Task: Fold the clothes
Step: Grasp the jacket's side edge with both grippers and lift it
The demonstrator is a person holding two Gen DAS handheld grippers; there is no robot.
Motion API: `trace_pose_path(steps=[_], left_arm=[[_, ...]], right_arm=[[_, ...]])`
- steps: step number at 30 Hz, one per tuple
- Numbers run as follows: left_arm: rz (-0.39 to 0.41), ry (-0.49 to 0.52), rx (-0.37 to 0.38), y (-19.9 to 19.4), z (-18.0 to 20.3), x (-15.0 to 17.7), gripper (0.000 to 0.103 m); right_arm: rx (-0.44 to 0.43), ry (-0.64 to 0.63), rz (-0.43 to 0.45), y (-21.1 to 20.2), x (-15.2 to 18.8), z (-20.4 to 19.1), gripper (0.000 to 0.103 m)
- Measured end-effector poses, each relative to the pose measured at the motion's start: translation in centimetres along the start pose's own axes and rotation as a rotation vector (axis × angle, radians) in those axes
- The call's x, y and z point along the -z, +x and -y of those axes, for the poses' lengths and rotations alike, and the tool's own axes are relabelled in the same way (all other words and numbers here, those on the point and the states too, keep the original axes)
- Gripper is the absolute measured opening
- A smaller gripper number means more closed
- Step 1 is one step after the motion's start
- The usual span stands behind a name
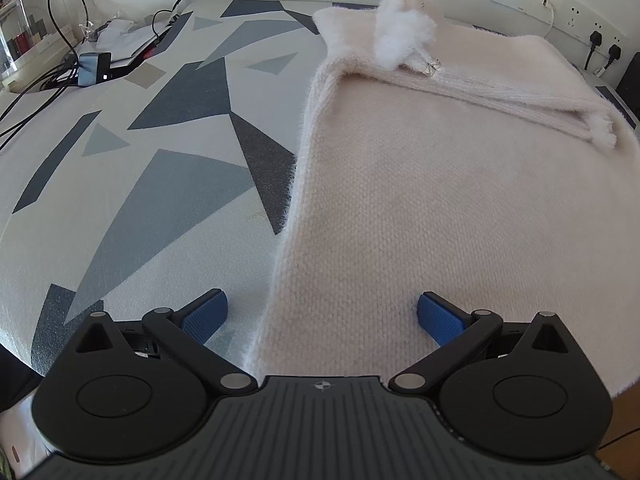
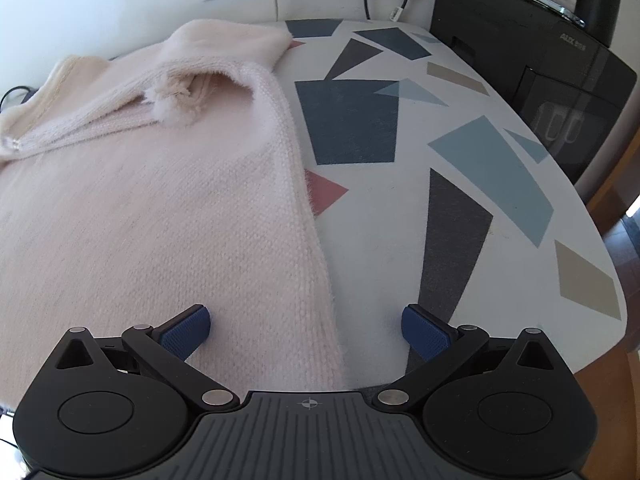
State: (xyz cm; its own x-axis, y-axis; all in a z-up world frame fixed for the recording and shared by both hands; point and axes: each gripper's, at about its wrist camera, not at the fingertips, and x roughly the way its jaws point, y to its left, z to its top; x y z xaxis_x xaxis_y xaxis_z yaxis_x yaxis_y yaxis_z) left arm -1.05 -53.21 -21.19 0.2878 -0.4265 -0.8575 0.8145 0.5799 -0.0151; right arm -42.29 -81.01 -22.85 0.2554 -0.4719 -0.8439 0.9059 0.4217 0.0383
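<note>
Fuzzy pink knit sweater lies flat on the patterned desk, soft and limp; left hand-held gripper and right hand-held gripper gape empty astride its 6 o'clock side edges, likely best pinch points.

Pale pink sweater, geometric-patterned tablecloth
</note>
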Motion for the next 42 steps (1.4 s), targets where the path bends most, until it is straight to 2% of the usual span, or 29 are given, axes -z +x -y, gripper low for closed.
trace_pose_path(steps=[4, 7, 9, 10, 11, 12, 14, 16, 17, 18, 21, 25, 28, 34, 38, 42], left_arm=[[0.004, 0.012, 0.006, -0.2, 0.2, 0.3, 0.103], [0.001, 0.006, 0.012, -0.3, 0.2, 0.3, 0.099], [0.020, 0.023, 0.028, -0.8, 0.6, 0.5, 0.087], [0.033, 0.039, 0.040, -1.1, 0.9, 0.6, 0.074], [0.038, 0.057, 0.052, -1.4, 1.2, 0.7, 0.060], [0.040, 0.072, 0.068, -1.6, 1.6, 0.7, 0.053], [0.037, 0.077, 0.103, -1.8, 1.9, 0.6, 0.027], [0.032, 0.073, 0.133, -1.7, 2.2, 0.5, 0.014], [0.031, 0.059, 0.133, -1.7, 2.2, 0.4, 0.013], [0.030, 0.044, 0.133, -1.6, 2.1, 0.3, 0.013], [0.014, -0.049, 0.152, -1.7, 1.1, 0.1, 0.011], [0.036, -0.131, 0.203, -3.3, -0.5, 0.5, 0.011], [0.053, -0.120, 0.244, -4.9, -0.8, 1.0, 0.011], [0.026, -0.135, 0.318, -7.5, -1.7, 3.2, 0.011], [0.002, -0.140, 0.336, -9.1, -2.7, 5.6, 0.011], [0.031, -0.102, 0.350, -10.5, -3.1, 6.3, 0.011]], right_arm=[[-0.003, -0.021, 0.025, -0.5, 0.8, -0.3, 0.097], [-0.010, -0.038, 0.031, -1.1, 1.0, -0.5, 0.088], [-0.025, -0.060, 0.034, -1.4, 1.1, -0.4, 0.077], [-0.049, -0.071, 0.036, -1.6, 1.2, -0.4, 0.069], [-0.071, -0.079, 0.037, -1.8, 1.3, -0.5, 0.056], [-0.084, -0.079, 0.037, -1.9, 1.3, -0.5, 0.050], [-0.097, -0.089, 0.040, -2.1, 1.4, -0.9, 0.040], [-0.117, -0.094, 0.041, -2.1, 1.3, -1.2, 0.029], [-0.134, -0.088, 0.036, -2.1, 1.2, -1.3, 0.015], [-0.149, -0.071, 0.029, -2.1, 1.1, -1.2, 0.010], [-0.180, -0.017, 0.013, -2.0, 0.6, -0.7, 0.008], [-0.216, 0.044, 0.023, -3.0, 0.4, 0.6, 0.008], [-0.249, 0.057, 0.043, -4.7, 0.4, 1.2, 0.008], [-0.272, 0.035, 0.032, -8.0, 1.7, 1.6, 0.008], [-0.278, 0.021, -0.003, -10.1, 3.6, 2.1, 0.008], [-0.272, 0.027, -0.024, -11.9, 5.3, 2.2, 0.008]])
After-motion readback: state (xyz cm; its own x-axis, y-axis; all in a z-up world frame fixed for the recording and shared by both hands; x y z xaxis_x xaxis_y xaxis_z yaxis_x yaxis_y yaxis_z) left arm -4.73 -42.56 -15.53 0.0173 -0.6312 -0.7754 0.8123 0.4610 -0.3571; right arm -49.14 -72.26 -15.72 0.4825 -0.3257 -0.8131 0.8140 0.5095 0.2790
